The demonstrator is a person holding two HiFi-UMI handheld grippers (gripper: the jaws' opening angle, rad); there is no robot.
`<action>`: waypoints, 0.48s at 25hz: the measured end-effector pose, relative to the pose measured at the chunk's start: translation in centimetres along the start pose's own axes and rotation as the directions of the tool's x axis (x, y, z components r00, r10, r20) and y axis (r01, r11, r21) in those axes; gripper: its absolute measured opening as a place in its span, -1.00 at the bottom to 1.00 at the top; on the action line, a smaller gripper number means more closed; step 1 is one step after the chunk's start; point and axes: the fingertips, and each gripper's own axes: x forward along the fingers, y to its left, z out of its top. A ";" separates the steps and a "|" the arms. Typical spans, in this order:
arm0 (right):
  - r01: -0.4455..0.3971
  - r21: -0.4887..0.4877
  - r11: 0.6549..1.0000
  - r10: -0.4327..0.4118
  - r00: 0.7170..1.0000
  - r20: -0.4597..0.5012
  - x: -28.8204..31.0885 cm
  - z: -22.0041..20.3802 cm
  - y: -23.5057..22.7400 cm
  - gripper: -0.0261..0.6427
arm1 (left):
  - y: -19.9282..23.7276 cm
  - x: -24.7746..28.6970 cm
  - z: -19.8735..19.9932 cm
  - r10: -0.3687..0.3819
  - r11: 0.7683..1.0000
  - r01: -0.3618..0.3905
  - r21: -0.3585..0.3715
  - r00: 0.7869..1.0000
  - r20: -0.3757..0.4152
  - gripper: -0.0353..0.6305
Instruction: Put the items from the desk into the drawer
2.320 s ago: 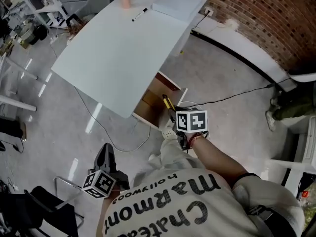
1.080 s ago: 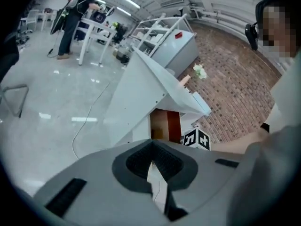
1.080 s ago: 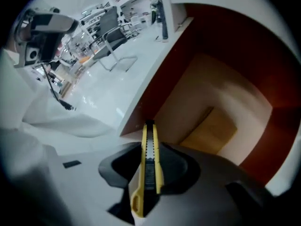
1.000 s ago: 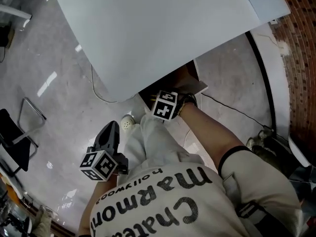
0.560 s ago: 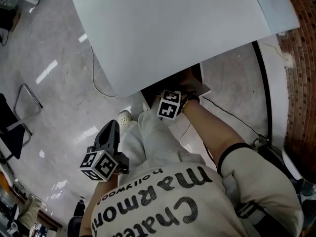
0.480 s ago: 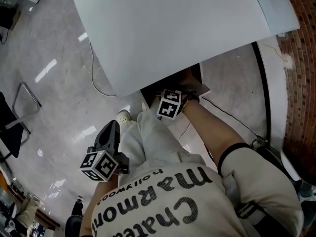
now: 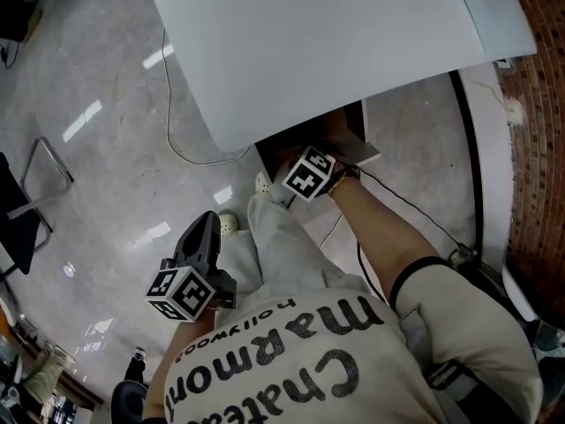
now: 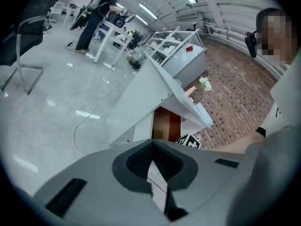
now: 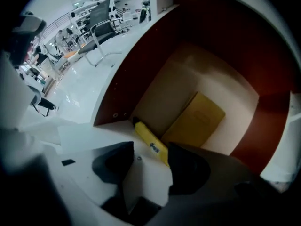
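Under the white desk [image 7: 335, 34] the drawer [image 7: 355, 131] stands pulled out, brown inside. A yellow notebook [image 9: 195, 121] lies flat on its floor. A yellow marker [image 9: 150, 142] lies beside it along the drawer's front wall. My right gripper [image 9: 148, 166] reaches over that front wall, open, with the marker just beyond its right pad. Only its marker cube [image 7: 309, 173] shows in the head view. My left gripper [image 7: 205, 232] hangs low at the person's left side, shut and empty, pointing towards the desk [image 8: 150, 88].
A thin cable [image 7: 177, 104] runs over the grey floor left of the desk. A chair frame [image 7: 44, 170] stands at far left and a brick wall [image 7: 530, 78] at right. The person's white shoes [image 7: 262, 184] are just in front of the drawer. A person [image 8: 101, 13] stands far off.
The right gripper brought the yellow marker down from in front of the drawer into it and has let it go. The left gripper has barely moved.
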 end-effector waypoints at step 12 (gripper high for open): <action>-0.003 0.420 0.908 -0.048 0.993 0.110 -6.3 1.8 4.7 -0.25 | 0.7 -4.5 1.6 -0.100 0.985 0.111 0.132 0.991 -0.084 -0.89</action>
